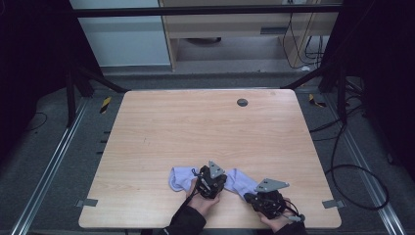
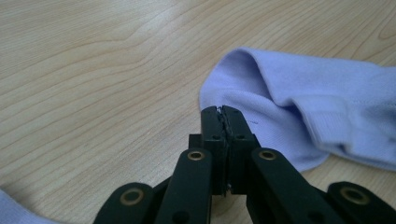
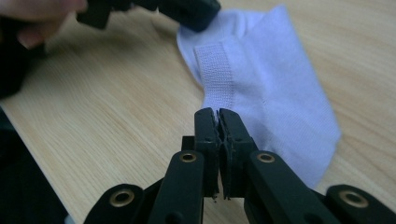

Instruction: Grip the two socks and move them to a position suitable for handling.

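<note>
A lavender sock lies near the table's front edge, and more lavender fabric shows left of my left gripper. In the left gripper view the black jaws stand shut with their tips on the sock's rounded edge, a pale sliver pinched between them. My right gripper sits at the sock's right end. In its own view the jaws are shut on the near edge of the sock, just below the ribbed cuff.
The wooden table has a dark round grommet at the back. A strip of lavender fabric shows at the lower left of the left gripper view. The other gripper and a hand are beyond the sock.
</note>
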A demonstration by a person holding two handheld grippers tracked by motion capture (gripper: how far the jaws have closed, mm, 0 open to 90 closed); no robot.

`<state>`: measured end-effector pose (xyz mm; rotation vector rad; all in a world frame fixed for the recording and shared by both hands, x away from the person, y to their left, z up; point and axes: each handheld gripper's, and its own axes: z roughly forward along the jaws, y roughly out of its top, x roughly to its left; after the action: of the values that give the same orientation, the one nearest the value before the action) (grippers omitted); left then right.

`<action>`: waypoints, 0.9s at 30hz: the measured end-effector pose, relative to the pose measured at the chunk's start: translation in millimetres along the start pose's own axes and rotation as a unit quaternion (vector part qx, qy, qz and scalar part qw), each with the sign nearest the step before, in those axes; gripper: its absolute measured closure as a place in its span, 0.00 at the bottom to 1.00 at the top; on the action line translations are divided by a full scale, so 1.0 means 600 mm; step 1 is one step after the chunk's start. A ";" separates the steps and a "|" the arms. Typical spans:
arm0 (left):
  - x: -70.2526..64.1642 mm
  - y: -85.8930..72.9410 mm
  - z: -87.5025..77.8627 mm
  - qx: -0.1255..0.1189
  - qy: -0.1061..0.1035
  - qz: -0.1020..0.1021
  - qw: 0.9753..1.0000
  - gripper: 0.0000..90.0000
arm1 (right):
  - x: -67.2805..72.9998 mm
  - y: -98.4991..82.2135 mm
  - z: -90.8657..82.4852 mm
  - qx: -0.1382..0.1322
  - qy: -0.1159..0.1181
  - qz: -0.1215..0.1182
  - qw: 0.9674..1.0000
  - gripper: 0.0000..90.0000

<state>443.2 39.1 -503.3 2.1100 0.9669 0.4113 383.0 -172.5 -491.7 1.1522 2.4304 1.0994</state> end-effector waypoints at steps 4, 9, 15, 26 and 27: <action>0.002 -0.001 -0.001 0.000 -0.003 -0.001 1.000 0.98 | -0.008 0.007 -0.024 -0.058 0.003 0.019 0.998 0.97; 0.002 -0.001 -0.001 -0.001 -0.004 -0.002 1.000 0.98 | -0.029 0.011 -0.041 -0.110 -0.030 0.049 0.992 0.97; 0.002 -0.001 -0.001 -0.001 -0.005 -0.004 1.000 0.98 | -0.064 0.012 -0.039 -0.122 -0.068 0.092 0.986 0.96; 0.002 0.000 0.000 0.000 -0.003 -0.003 1.000 0.97 | -0.111 0.011 -0.022 -0.095 -0.131 0.106 0.981 0.90; 0.002 0.001 0.000 0.000 -0.003 -0.005 1.000 0.97 | -0.113 0.011 -0.023 -0.094 -0.133 0.110 0.981 0.87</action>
<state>444.1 40.0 -502.8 2.1036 0.9737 0.4004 424.9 -227.1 -484.4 1.4257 1.9908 1.1259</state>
